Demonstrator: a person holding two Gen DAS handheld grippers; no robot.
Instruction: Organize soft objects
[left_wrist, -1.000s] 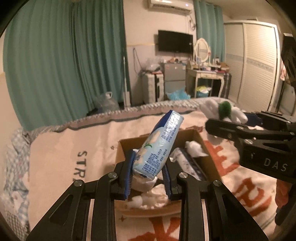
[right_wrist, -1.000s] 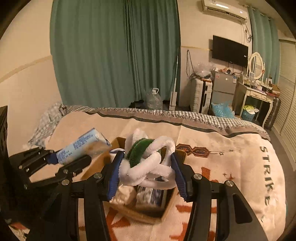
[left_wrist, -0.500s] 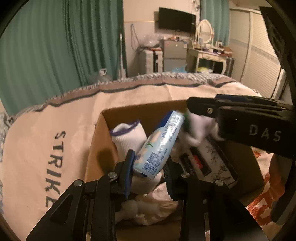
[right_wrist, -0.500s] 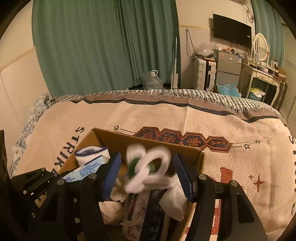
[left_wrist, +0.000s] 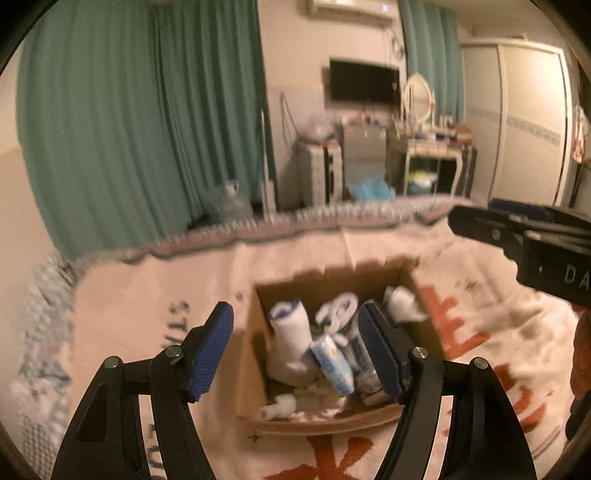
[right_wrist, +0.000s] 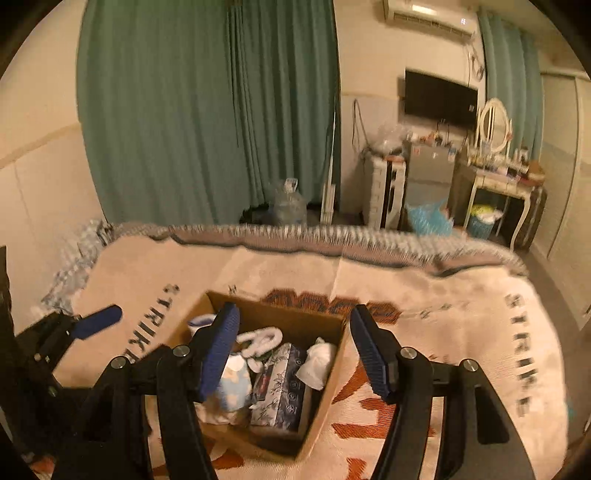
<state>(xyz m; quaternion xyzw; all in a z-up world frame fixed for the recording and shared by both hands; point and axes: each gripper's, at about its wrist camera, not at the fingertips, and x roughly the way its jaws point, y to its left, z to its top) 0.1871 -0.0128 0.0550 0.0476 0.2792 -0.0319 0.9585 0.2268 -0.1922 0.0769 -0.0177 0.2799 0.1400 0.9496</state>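
Progress well advanced, judging by the cardboard box (left_wrist: 255, 354) on the patterned blanket (right_wrist: 424, 314): filled already with a blue tissue pack (left_wrist: 334, 363) leaning on a rolled white sock (left_wrist: 290, 332), a white-and-green looped plush toy (left_wrist: 338, 314) behind it, a dark flowered packet (right_wrist: 280, 384) and a crumpled white cloth (right_wrist: 317, 363) toward the right wall. Left gripper (left_wrist: 293, 314) wide apart, jaws just opened, nothing between the blue pads, hovering above the box with the tissue pack lying loose below. Right gripper (right_wrist: 293, 310) likewise parted, jaws just opened too, empty, poised over the same box above the plush toy. Both drops apparently done, then. Left to do: hard to say, with no loose soft item visible on the blanket around the box in either view; perhaps some tidying of the heap inside. Hard to make out: most of the left wrist view smeared by blur, so lettering on the packs unreadable; bottom of the box buried under the pile; near wall of the box partly masked by the gripper fingers; part of the blanket nearest the person cut off, so more items there not ruled out.
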